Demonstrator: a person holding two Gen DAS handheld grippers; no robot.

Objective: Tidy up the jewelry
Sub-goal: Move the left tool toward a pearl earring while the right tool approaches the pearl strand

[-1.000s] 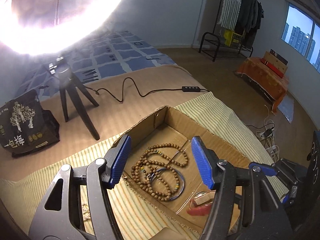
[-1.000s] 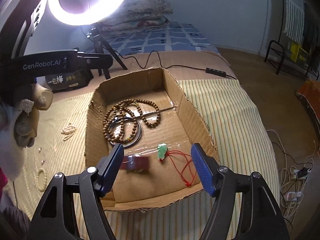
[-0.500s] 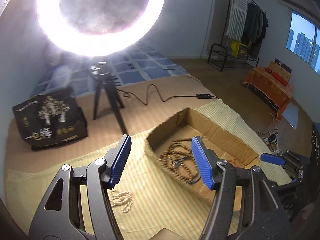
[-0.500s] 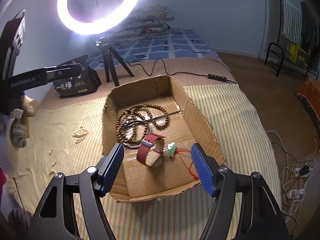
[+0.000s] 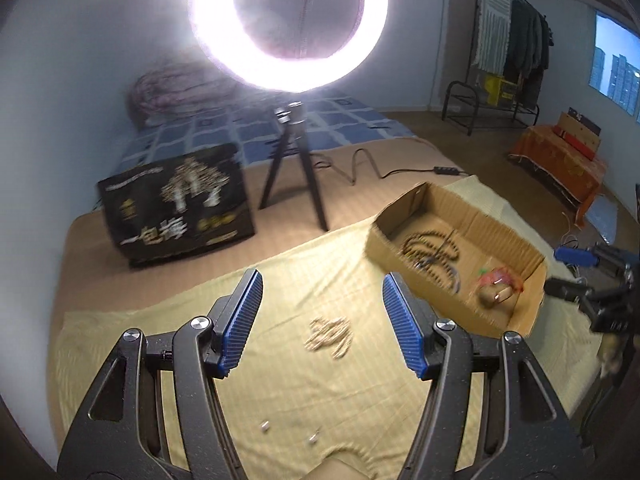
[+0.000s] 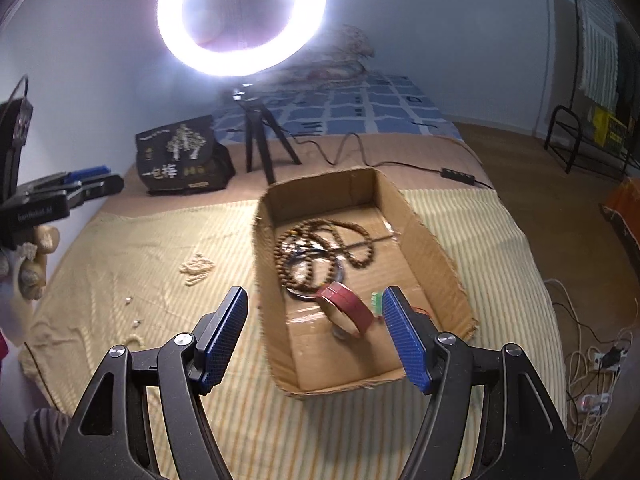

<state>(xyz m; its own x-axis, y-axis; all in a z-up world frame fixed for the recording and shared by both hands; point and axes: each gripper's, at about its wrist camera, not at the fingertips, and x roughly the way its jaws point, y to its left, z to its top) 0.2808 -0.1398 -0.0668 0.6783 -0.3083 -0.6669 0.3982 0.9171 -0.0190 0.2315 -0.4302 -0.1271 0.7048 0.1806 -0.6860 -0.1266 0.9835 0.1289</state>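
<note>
An open cardboard box (image 6: 428, 240) lies on a striped yellow cloth (image 6: 120, 256); it also shows in the left wrist view (image 5: 508, 236). Inside lie a brown bead necklace (image 6: 320, 248), a red-strap watch (image 6: 346, 306) and a green pendant on red cord (image 6: 375, 300). A pale pearl necklace (image 5: 328, 334) lies on the cloth left of the box, also in the right wrist view (image 6: 197, 268). Small earrings (image 5: 264, 426) lie nearer. My left gripper (image 5: 322, 326) is open and empty above the pearl necklace. My right gripper (image 6: 314, 338) is open and empty over the box's near end.
A ring light on a tripod (image 5: 294, 152) stands behind the cloth, its cable (image 6: 360, 148) trailing right. A black printed bag (image 5: 176, 204) sits at the back left. A bead strand (image 6: 132, 340) lies near the cloth's left edge. Floor cables (image 6: 592, 360) lie to the right.
My left gripper has swung left from over the box to above the pearl necklace. My right gripper has drawn back from the box; the red watch now lies in it.
</note>
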